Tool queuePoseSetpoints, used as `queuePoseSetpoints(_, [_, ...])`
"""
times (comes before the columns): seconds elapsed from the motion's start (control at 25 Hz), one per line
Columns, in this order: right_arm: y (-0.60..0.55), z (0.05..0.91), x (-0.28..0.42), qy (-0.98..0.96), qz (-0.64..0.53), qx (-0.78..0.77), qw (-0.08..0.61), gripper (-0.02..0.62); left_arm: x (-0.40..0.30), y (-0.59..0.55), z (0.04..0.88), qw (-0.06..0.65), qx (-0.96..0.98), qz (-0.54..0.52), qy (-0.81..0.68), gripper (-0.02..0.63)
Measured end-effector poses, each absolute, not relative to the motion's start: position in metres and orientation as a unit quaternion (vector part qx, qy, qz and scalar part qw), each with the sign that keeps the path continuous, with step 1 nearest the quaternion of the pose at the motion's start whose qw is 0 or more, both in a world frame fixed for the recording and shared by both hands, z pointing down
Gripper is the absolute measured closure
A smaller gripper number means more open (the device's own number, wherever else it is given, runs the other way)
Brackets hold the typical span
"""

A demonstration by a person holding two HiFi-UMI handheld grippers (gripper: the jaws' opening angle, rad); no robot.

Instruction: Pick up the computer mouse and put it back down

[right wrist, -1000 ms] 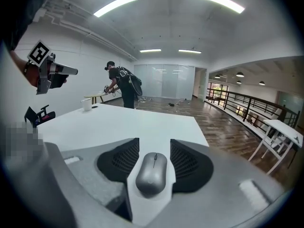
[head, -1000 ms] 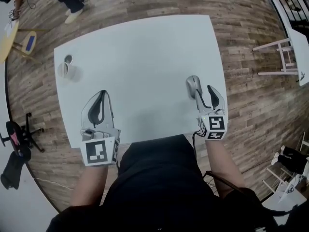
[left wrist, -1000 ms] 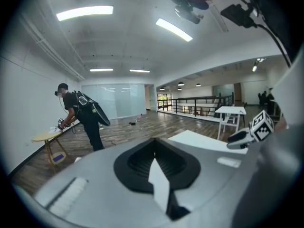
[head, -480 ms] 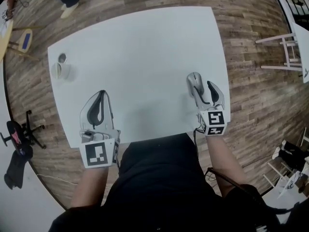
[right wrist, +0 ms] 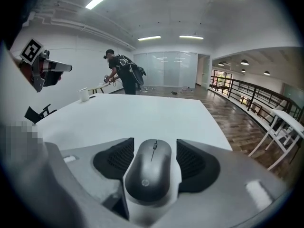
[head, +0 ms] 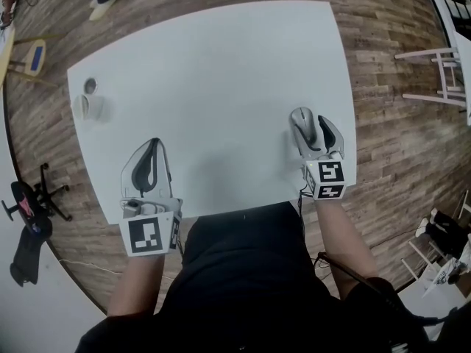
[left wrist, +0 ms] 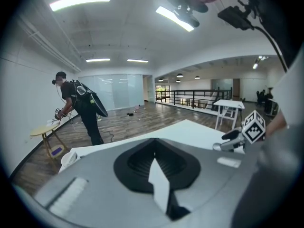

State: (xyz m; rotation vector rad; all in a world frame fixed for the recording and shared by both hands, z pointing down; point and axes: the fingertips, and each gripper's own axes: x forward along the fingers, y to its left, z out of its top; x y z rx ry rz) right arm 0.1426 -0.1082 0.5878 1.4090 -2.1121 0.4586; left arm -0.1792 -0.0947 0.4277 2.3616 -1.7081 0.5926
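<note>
Head view: computer mouse lies on the white surface near its right edge, long axis pointing away from the person, in line with the right gripper. The right gripper straddles it from the near end. The left gripper sits well apart over the near left part of the surface. The right hand is clearly the nearer one.

Left gripper view: fingers are closed tip to tip, with nothing between them. The mouse is not visible here.

Right gripper view: the mouse sits flat on the surface between the ribbed fingers, tail end towards the camera, scroll wheel ahead. The jaws have just been opening. A sliver of gap shows on the right side and the left pad is close alongside, so it is judged released, not gripped. The coming move likely turns on a straight pull back along the mouse's axis, as any sideways drift would nudge it.
</note>
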Motion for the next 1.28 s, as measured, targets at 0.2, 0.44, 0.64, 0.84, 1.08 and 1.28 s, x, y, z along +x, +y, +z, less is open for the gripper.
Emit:
queuePoseSetpoints(0.2, [-0.106,0.604,0.140,-0.777,0.180,0.521,0.305,0.313,-0.183,-0.096,0.431,0.088,0.790,0.202,-0.572,0.598])
queuePoseSetpoints(0.44, [-0.106,0.613,0.136,-0.772,0.186,0.516,0.320,0.295,-0.186,-0.095,0.435,0.095,0.789,0.207,-0.571,0.598])
queuePoseSetpoints(0.64, [-0.105,0.616,0.136,-0.770,0.194,0.515,0.322,0.288,-0.189,-0.093,0.440,0.101,0.785,0.213,-0.573,0.598])
queuePoseSetpoints(0.84, [-0.105,0.616,0.137,-0.766,0.195,0.520,0.324,0.287,-0.188,-0.093,0.444,0.105,0.783,0.217,-0.573,0.598])
queuePoseSetpoints(1.08, [-0.104,0.618,0.138,-0.755,0.216,0.535,0.312,0.276,-0.187,-0.096,0.440,0.125,0.777,0.205,-0.582,0.598])
queuePoseSetpoints(1.28, [-0.104,0.619,0.140,-0.755,0.227,0.535,0.305,0.268,-0.192,-0.091,0.442,0.102,0.782,0.218,-0.576,0.598])
